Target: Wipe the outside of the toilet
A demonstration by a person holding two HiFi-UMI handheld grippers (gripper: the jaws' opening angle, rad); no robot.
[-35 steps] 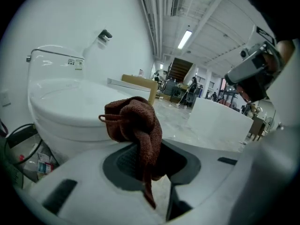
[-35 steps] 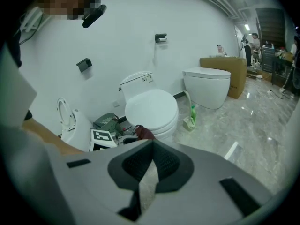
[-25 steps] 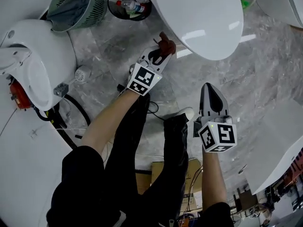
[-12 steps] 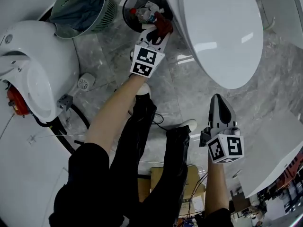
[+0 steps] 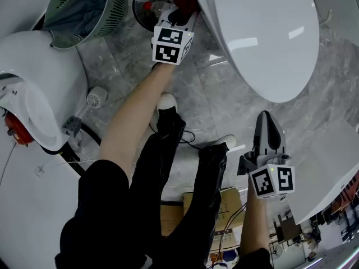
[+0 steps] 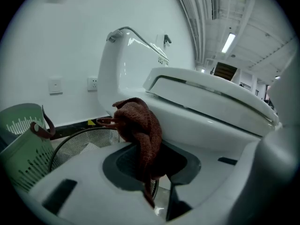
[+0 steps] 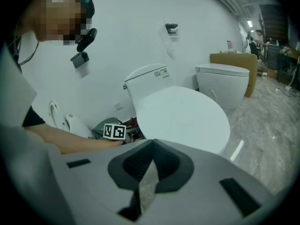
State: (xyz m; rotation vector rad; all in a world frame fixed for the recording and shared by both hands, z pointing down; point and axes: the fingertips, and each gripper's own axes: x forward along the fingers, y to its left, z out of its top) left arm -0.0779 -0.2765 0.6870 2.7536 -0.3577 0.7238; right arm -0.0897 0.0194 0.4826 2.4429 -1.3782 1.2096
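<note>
The white toilet (image 5: pixel 263 32) fills the upper right of the head view, lid down. My left gripper (image 5: pixel 180 9) is shut on a dark red cloth (image 5: pixel 185 1), held against the toilet's left side, over a black wire bin (image 5: pixel 147 10). In the left gripper view the red cloth (image 6: pixel 140 135) hangs bunched between the jaws, with the toilet bowl (image 6: pixel 206 121) and tank (image 6: pixel 126 64) just behind it. My right gripper (image 5: pixel 268 129) hangs low at the right, away from the toilet, jaws closed with nothing in them. In the right gripper view, the right gripper (image 7: pixel 149 165) looks across at the toilet lid (image 7: pixel 180 116).
A green perforated basket (image 5: pixel 84 10) with a blue-grey cloth stands at the upper left. A second white toilet (image 5: pixel 39 88) lies at the left, with cables on the marble floor (image 5: pixel 112 55). The person's dark-trousered legs (image 5: pixel 174 178) are at centre. Another toilet (image 7: pixel 222 83) stands farther off.
My left gripper has moved up and away along the toilet's left side with the cloth, from near the bowl's front to beside the wire bin. The right gripper has stayed low.
</note>
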